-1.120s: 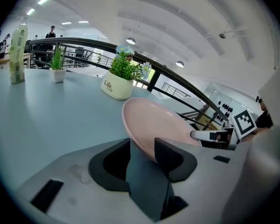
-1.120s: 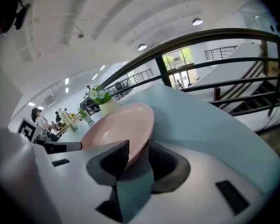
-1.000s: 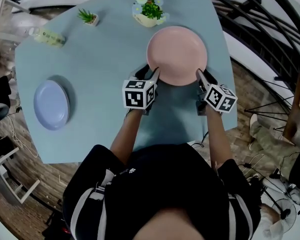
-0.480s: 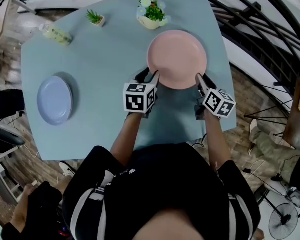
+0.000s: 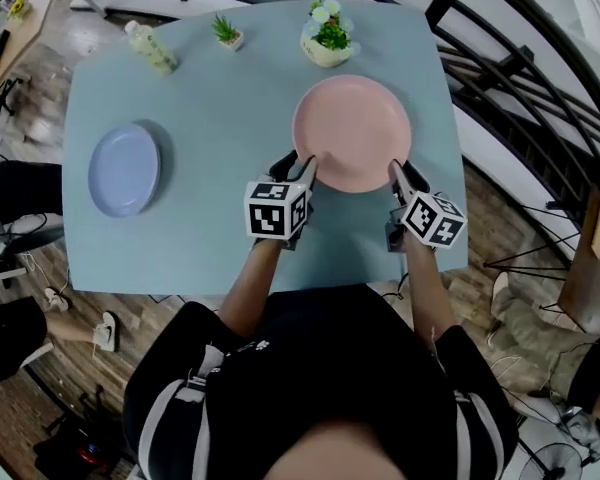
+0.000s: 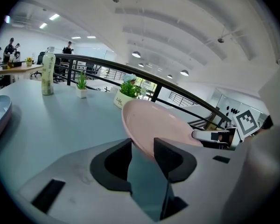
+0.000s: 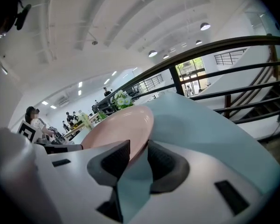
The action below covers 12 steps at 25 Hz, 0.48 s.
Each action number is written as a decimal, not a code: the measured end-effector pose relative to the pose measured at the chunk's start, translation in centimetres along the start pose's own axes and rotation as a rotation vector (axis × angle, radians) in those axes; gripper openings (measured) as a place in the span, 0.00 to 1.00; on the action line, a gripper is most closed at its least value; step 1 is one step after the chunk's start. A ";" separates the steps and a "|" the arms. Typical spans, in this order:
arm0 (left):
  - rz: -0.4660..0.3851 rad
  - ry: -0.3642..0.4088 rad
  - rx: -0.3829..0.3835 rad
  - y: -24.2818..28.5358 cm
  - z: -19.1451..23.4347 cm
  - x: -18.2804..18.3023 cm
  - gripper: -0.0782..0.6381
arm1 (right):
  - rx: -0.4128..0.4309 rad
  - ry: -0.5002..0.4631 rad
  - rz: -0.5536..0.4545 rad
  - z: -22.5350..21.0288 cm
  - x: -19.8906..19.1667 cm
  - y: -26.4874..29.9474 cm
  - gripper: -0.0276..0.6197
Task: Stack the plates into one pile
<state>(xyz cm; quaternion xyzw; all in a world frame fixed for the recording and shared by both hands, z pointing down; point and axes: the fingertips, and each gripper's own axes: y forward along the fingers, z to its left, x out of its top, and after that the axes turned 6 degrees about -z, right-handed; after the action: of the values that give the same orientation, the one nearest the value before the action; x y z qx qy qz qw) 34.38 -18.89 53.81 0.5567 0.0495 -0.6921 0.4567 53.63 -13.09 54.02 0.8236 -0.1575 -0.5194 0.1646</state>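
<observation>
A pink plate (image 5: 352,133) is over the right half of the light blue table (image 5: 220,108). My left gripper (image 5: 305,171) is shut on its near left rim and my right gripper (image 5: 397,174) is shut on its near right rim. In the left gripper view the pink plate (image 6: 158,125) tilts up from between the jaws of the left gripper (image 6: 142,155). In the right gripper view the pink plate's (image 7: 116,127) rim is pinched by the right gripper (image 7: 139,155). A blue plate (image 5: 125,168) lies on the table at the far left, apart from both grippers.
A white flower pot (image 5: 330,40) stands just beyond the pink plate. A small potted plant (image 5: 227,31) and a bottle (image 5: 152,48) stand along the far edge. A black railing (image 5: 500,78) runs past the table's right side. A person's legs (image 5: 20,318) show at lower left.
Both grippers keep their hold on the pink plate's rim. The head view has shifted, so the table sits further right and lower; the plate has hardly moved on the table.
</observation>
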 end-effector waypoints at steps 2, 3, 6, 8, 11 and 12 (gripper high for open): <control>-0.011 -0.001 0.020 -1.1 0.0 -0.1 0.32 | 0.024 -0.009 0.005 0.7 -0.2 -0.4 0.23; -0.018 -0.003 0.029 -1.6 0.0 -0.2 0.32 | 0.034 -0.013 0.005 1.0 -0.2 -0.5 0.23; -0.034 -0.003 0.060 -3.3 0.1 -0.3 0.32 | 0.064 -0.024 0.006 2.1 -0.4 -0.9 0.23; -0.042 -0.002 0.086 -4.5 0.3 -0.4 0.32 | 0.092 -0.028 0.011 3.1 -0.6 -1.2 0.23; -0.055 -0.007 0.118 -6.3 0.2 -0.9 0.32 | 0.128 -0.037 0.016 4.1 -1.0 -1.8 0.23; -0.059 -0.008 0.129 -6.9 0.1 -1.1 0.32 | 0.137 -0.042 0.017 4.5 -1.1 -2.0 0.23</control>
<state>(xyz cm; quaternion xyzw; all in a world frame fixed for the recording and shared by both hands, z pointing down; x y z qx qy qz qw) 29.50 -14.33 51.70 0.5805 0.0194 -0.7093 0.3994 49.30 -11.26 52.25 0.8206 -0.2030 -0.5231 0.1087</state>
